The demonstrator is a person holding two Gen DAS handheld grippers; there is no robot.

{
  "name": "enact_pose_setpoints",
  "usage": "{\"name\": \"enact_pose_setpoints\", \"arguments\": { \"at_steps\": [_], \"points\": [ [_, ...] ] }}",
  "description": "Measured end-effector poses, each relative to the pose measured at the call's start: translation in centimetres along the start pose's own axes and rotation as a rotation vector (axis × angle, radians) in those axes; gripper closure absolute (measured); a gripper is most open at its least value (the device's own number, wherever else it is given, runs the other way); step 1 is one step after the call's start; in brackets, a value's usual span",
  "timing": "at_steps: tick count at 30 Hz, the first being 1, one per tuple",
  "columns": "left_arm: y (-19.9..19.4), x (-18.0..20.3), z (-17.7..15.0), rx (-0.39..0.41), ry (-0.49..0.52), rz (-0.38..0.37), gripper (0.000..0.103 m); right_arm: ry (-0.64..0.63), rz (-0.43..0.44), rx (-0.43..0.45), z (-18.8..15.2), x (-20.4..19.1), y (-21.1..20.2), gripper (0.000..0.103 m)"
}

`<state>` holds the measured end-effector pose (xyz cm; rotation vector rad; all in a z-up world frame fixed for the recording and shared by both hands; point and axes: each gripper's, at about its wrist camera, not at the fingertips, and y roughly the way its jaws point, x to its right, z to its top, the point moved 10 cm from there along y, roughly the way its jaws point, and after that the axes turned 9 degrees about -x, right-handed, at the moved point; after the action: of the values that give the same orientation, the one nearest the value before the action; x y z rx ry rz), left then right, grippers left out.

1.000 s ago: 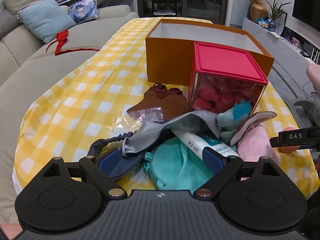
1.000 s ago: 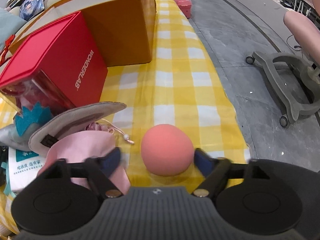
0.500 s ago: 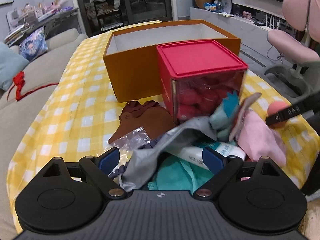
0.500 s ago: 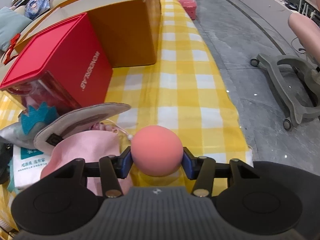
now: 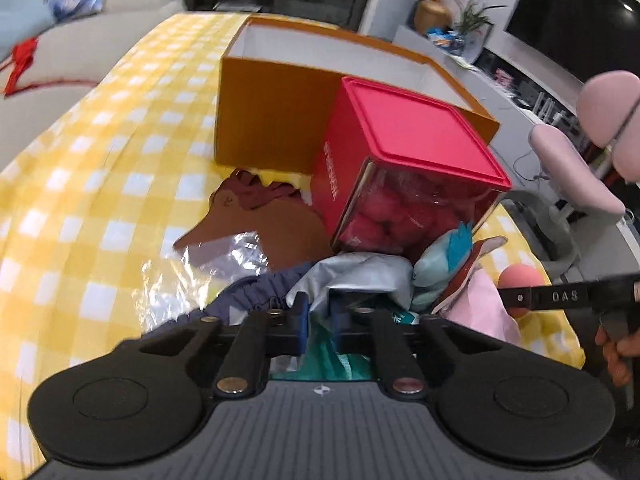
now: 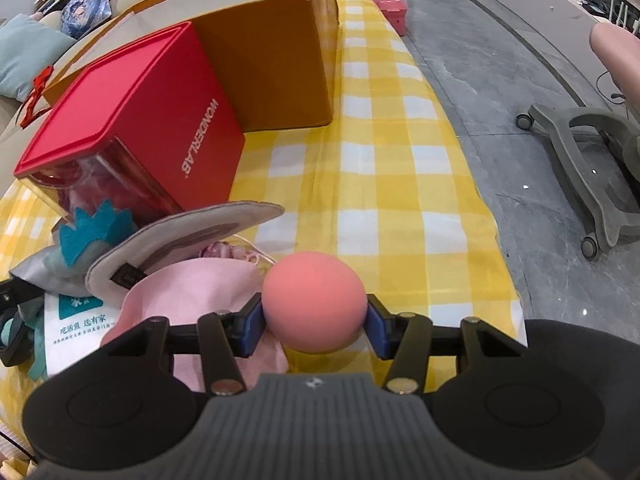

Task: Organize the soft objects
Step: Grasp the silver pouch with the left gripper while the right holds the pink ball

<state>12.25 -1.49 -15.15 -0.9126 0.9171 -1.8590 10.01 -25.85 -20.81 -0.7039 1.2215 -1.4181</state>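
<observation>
Left hand-held gripper point(image 5: 318, 322): jaws nearly together, pinching a fold of grey cloth point(image 5: 360, 276) at the near edge of the pile.
Right hand-held gripper point(image 6: 314, 322): blue pads pressed on both sides of the pink ball point(image 6: 315, 302), which sits at the table's point(image 6: 384, 184) near edge.
Pile: grey cloth, navy elastic band point(image 5: 256, 292), teal fabric point(image 5: 324, 356), pink pouch point(image 6: 188, 292), white packet point(image 6: 76, 320), all heaped on the yellow checked cloth.
Red box point(image 5: 404, 168): at 12 o'clock from the pile, touching it; clear side shows pink lumps inside.
Orange box point(image 5: 276, 108): open-topped, behind the red box at 11 o'clock.
Left view only: brown felt piece point(image 5: 256, 220) and clear wrapper point(image 5: 212, 264) at 10 o'clock of the pile; the orange box's white inside; the right gripper's finger across the ball at 3 o'clock, with a hand point(image 5: 616, 354) below it.
Right view only: the ball whole between the pads; grey pad point(image 6: 180, 232) leaning over the pouch; grey floor and chair base point(image 6: 588, 168) at 2 o'clock.
</observation>
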Motion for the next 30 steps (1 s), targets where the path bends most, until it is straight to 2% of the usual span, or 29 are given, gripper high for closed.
{"name": "enact_pose_setpoints", "arguments": {
  "at_steps": [4, 7, 11, 14, 18, 22, 25, 28, 30],
  "points": [
    [0.1, -0.6, 0.0, -0.026, -0.107, -0.025, 0.102, 0.000, 0.004, 0.029, 0.2, 0.0, -1.0, 0.054],
    [-0.1, -0.7, 0.1, -0.051, -0.138, -0.023, 0.102, 0.006, 0.000, 0.042, 0.2, 0.0, -1.5, 0.054],
    [-1.4, -1.0, 1.0, -0.047, -0.201, -0.017, 0.102, -0.003, 0.004, 0.048, 0.2, -0.1, -1.8, 0.054],
    [-3.4, -0.6, 2.3, -0.014, -0.223, -0.031, 0.102, -0.002, 0.013, 0.046, 0.2, -0.2, -1.9, 0.054],
    [-6.6, 0.2, 4.3, 0.061, -0.264, -0.109, 0.102, -0.016, 0.019, 0.050, 0.0, -0.4, -2.2, 0.054],
    [-9.0, 1.0, 6.4, 0.144, -0.235, -0.090, 0.102, -0.023, 0.019, 0.062, -0.1, -0.5, -2.6, 0.054],
    [-9.7, 1.4, 7.5, 0.163, -0.258, -0.108, 0.102, -0.026, 0.016, 0.074, -0.2, -0.6, -3.2, 0.054],
    [-10.0, 1.4, 8.7, 0.158, -0.324, -0.182, 0.102, -0.025, 0.017, 0.080, -0.3, -0.8, -3.7, 0.053],
    [-10.5, 1.5, 10.0, 0.187, -0.330, -0.181, 0.102, -0.040, 0.010, 0.086, -0.4, -1.1, -4.2, 0.053]
  ]
}}
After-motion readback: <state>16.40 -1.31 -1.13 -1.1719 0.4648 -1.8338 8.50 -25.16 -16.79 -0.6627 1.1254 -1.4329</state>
